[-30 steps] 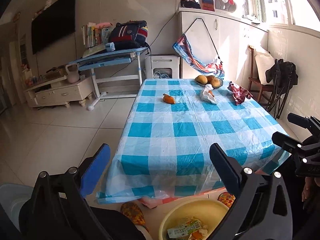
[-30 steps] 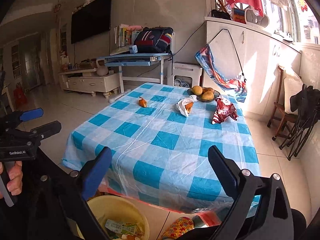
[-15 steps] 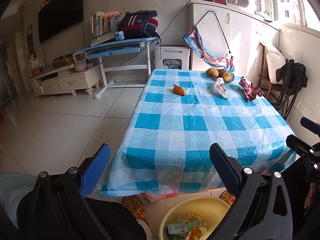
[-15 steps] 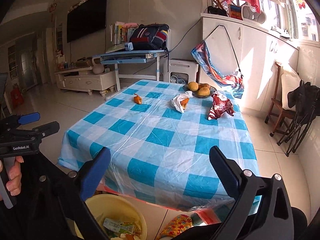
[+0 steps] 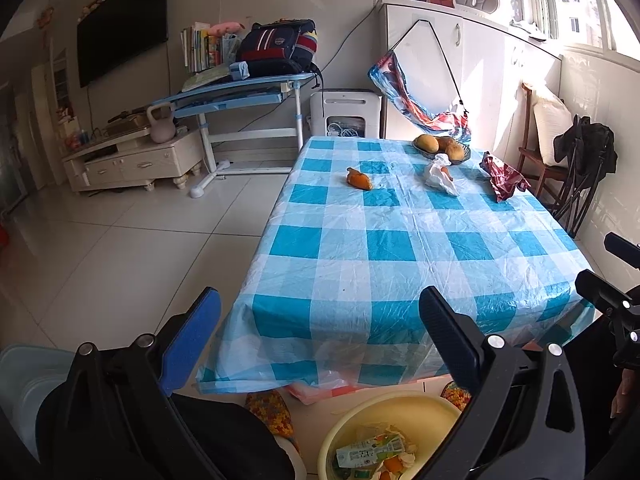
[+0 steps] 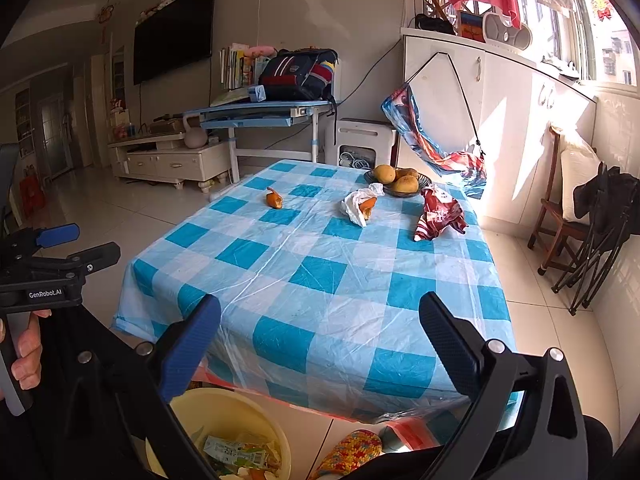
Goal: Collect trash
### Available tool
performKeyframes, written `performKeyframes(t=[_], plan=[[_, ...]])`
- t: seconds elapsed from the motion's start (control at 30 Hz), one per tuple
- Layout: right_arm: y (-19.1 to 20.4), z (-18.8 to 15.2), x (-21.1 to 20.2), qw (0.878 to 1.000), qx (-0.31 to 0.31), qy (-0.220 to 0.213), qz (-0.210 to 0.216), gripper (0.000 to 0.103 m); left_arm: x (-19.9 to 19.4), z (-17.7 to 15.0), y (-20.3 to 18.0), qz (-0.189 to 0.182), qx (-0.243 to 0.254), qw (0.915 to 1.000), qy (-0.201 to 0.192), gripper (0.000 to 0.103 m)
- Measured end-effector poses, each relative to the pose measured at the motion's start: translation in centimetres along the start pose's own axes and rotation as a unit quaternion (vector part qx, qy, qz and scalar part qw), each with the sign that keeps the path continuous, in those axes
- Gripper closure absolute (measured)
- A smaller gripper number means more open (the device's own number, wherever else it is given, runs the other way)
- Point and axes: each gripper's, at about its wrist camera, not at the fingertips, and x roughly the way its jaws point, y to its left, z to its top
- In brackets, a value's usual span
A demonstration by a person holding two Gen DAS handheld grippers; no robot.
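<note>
two empty claws hang at the near end of a checked surface with three scraps of trash left on its far half: an orange peel toward the far left, a crumpled white tissue holding another bit of peel just in front of a fruit bowl, and a red snack wrapper at the far right, all well apart from the claws. the peel looks light, curled and fairly stiff, probably easiest pinched across its raised edge; the tissue looks soft and nearly weightless, so a grip on its bunched top should lift it, though the loose peel inside could drop out; the wrapper looks like thin, crinkly, slippery film, best taken at a standing fold rather than a flat side. the left claw is spread wide and holds nothing, level and aimed down the surface from its near left corner; the right claw is likewise spread wide and empty, near the near right corner, angled slightly toward the left. a yellow bin with cartons and scraps already in it sits on the floor just below both claws, at the near edge.
</note>
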Motion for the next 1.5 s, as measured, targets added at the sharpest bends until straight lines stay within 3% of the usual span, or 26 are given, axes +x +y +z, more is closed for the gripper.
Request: performKeyframes(t=[1.17, 1.5], plan=[[-0.7, 0.1, -0.4, 1.0, 0.004, -0.007, 0.0, 0.008, 0.2, -0.1, -0.5, -0.003, 0.008, 1.0, 0.002, 0.007], [-0.7, 0.5, -0.6, 1.0, 0.003, -0.009, 0.005, 0.008, 1.2, -0.1, 0.6, -0.02, -0.028, 0.9993, 0.012, 0.007]])
